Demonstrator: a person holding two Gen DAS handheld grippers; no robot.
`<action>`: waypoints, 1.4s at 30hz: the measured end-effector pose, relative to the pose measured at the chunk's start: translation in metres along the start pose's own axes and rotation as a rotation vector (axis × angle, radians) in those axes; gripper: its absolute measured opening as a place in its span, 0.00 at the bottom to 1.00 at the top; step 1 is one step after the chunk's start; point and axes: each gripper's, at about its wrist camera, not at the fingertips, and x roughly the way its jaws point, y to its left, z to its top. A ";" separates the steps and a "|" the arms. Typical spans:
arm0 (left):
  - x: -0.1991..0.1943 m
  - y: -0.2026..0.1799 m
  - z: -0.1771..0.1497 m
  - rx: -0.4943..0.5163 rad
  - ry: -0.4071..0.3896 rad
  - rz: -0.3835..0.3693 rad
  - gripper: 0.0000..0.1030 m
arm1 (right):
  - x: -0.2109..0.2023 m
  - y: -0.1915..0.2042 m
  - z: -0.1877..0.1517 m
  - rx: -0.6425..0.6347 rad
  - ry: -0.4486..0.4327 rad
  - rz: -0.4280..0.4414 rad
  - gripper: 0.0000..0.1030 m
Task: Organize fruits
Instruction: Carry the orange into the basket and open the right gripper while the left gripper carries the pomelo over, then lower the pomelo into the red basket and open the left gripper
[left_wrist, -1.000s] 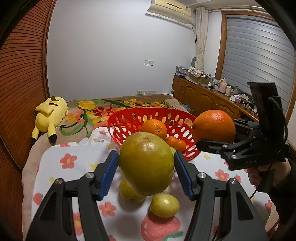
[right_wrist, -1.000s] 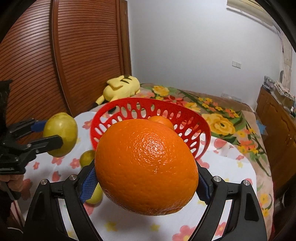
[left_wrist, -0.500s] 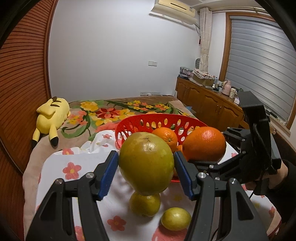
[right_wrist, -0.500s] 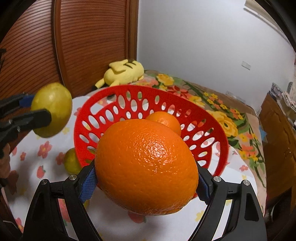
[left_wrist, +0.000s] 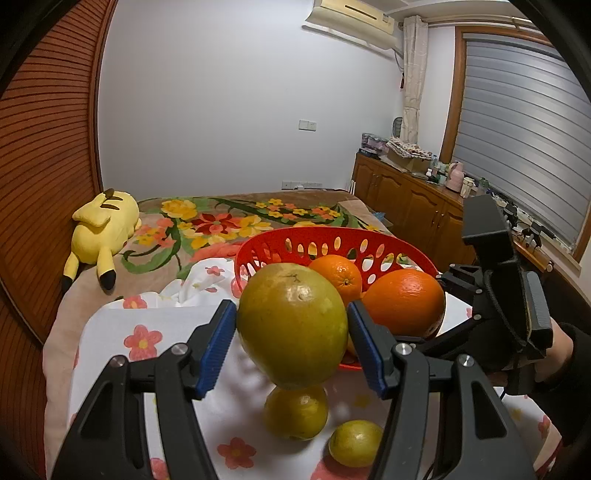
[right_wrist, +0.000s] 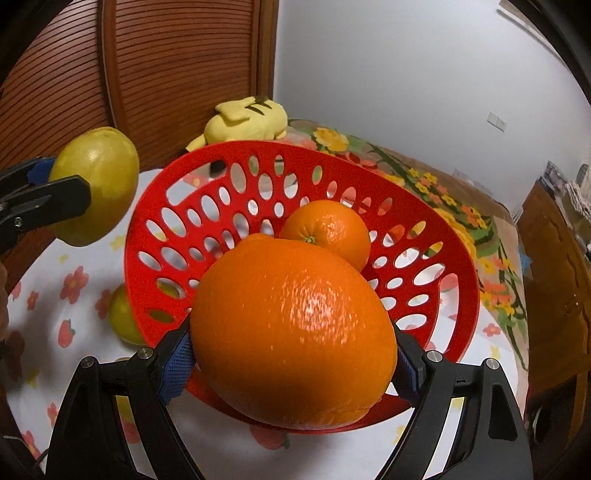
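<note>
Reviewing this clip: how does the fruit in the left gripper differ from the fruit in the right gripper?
Colour: the left gripper holds a yellow-green fruit; the right gripper holds a big orange, vivid orange.
Shape: the yellow-green fruit tapers like a pear; the big orange is rounder.
Place: the big orange hangs over the red basket, near a smaller orange inside; the yellow-green fruit is beside the basket, above the floral cloth.
Shared: both are clamped between blue pads, clear of the cloth.

The red basket (right_wrist: 458, 295) is moulded from glossy, perforated plastic. A dimpled, shiny peel is shown by the large orange (right_wrist: 295, 328), while the yellow-green fruit (left_wrist: 291, 325) is covered by a smoother, speckled, duller rind. The cloth (left_wrist: 155, 332) is printed matt fabric. The blue pads (left_wrist: 216, 347) are ribbed; matt black plastic forms the frames.
</note>
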 end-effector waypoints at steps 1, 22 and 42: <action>0.000 0.000 0.000 0.000 0.000 0.000 0.59 | 0.001 0.000 0.000 0.001 0.004 0.002 0.87; 0.037 -0.012 0.009 0.037 0.041 0.000 0.59 | -0.068 -0.034 -0.018 0.116 -0.186 0.003 0.87; 0.083 -0.030 0.012 0.082 0.126 0.018 0.60 | -0.074 -0.044 -0.048 0.143 -0.186 0.007 0.87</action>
